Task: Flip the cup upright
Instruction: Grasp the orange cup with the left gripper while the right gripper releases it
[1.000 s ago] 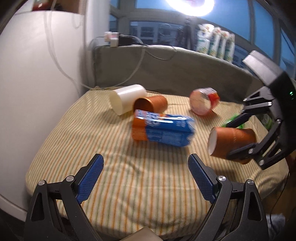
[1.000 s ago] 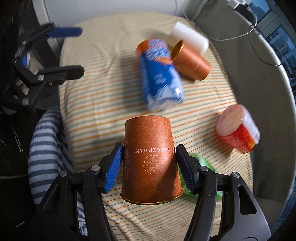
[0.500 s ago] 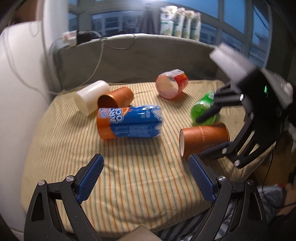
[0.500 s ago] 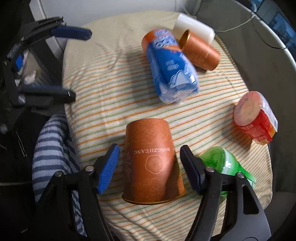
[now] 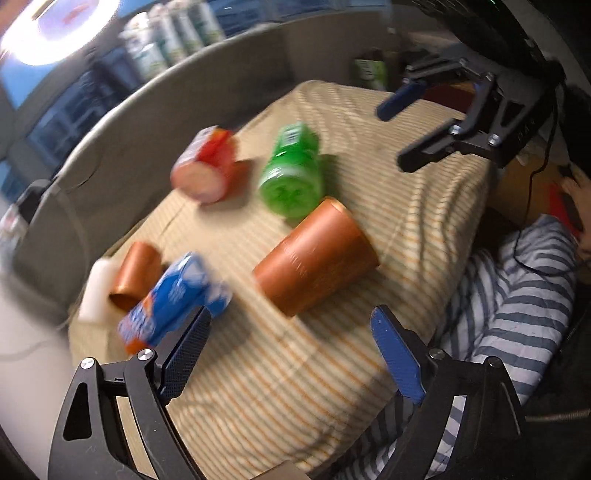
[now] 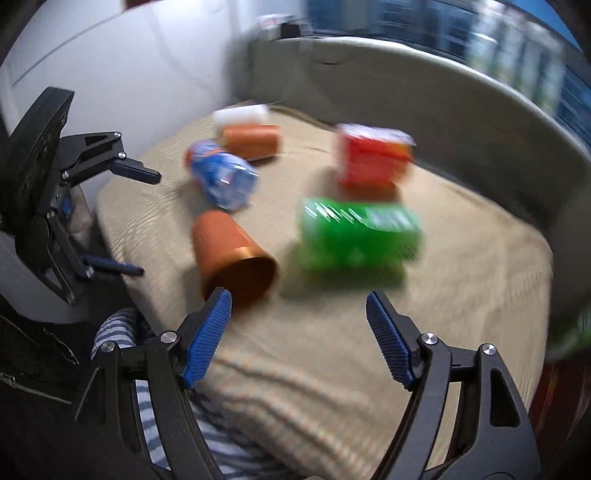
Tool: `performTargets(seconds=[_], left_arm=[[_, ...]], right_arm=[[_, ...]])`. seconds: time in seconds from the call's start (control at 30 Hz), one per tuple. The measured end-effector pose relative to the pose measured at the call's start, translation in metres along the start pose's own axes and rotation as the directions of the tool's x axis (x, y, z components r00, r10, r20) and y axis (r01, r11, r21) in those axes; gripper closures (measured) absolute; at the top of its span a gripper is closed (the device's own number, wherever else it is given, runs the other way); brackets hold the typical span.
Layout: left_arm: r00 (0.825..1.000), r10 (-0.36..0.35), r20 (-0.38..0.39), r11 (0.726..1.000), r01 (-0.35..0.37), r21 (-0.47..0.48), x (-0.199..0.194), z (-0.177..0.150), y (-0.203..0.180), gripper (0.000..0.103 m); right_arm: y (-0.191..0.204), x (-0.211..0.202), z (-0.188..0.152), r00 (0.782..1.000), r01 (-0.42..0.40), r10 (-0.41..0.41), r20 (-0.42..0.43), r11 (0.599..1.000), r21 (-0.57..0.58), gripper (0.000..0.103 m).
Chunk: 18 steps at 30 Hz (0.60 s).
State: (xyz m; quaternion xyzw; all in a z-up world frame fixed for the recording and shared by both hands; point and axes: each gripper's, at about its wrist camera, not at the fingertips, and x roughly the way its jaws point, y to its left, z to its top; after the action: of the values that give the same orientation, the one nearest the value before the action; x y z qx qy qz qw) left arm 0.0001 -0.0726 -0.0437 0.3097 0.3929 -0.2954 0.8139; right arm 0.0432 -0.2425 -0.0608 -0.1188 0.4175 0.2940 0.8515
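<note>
The orange paper cup [image 5: 316,260] lies on its side on the striped cushion [image 5: 424,206], just beside the green bottle [image 5: 291,173]. Both the left gripper [image 5: 291,354] and the right gripper [image 6: 297,332] are wide apart and hold nothing, so the cup is not yet upright.

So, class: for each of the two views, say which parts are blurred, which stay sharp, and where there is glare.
Left wrist view: the red tub and blue packet smear with motion, its own left gripper stays crisp, and a lamp glares top left. Right wrist view: blur is heavier, the green bottle streaks sideways, only the right gripper is sharp; no glare.
</note>
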Motion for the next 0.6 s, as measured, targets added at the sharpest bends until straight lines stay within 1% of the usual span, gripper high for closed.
performTargets(seconds=[0.07, 0.1, 0.17, 0.2, 0.23, 0.3, 0.43, 0.6], left_arm=[[1.0, -0.015, 0.013, 0.998, 0.014, 0.066, 0.004, 0.009, -0.002, 0.024], [1.0, -0.03, 0.003, 0.995, 0.029, 0.095, 0.008, 0.012, -0.003, 0.029], [0.995, -0.085, -0.049, 0.984, 0.092, 0.151, 0.018, 0.02, -0.007, 0.033], [0.993, -0.103, -0.062, 0.981, 0.112, 0.161, 0.021, 0.02, -0.009, 0.037], [0.989, -0.115, -0.091, 0.975, 0.13, 0.182, 0.027, 0.022, -0.011, 0.043], [0.985, -0.123, -0.122, 0.968, 0.146, 0.206, 0.036, 0.028, -0.009, 0.048], [0.979, -0.138, -0.147, 0.954, 0.172, 0.247, 0.042, 0.038, -0.008, 0.049], [0.965, -0.142, -0.22, 0.936, 0.203, 0.288, 0.052, 0.045, -0.01, 0.049]], right_arm=[[-0.012, -0.011, -0.02, 0.999, 0.033, -0.035, 0.018, 0.997, 0.072, 0.025], [-0.018, -0.016, -0.03, 0.999, 0.043, -0.046, 0.025, 0.992, 0.115, 0.025], [-0.032, -0.025, -0.048, 0.997, 0.058, -0.067, 0.038, 0.978, 0.201, 0.025], [-0.037, -0.028, -0.053, 0.996, 0.063, -0.074, 0.041, 0.971, 0.229, 0.025], [-0.043, -0.03, -0.06, 0.996, 0.067, -0.081, 0.046, 0.965, 0.255, 0.025], [-0.052, -0.037, -0.07, 0.994, 0.073, -0.095, 0.058, 0.949, 0.306, 0.025], [-0.063, -0.045, -0.084, 0.992, 0.065, -0.1, 0.079, 0.932, 0.357, 0.025], [-0.068, -0.046, -0.086, 0.991, 0.042, -0.085, 0.098, 0.924, 0.381, 0.025]])
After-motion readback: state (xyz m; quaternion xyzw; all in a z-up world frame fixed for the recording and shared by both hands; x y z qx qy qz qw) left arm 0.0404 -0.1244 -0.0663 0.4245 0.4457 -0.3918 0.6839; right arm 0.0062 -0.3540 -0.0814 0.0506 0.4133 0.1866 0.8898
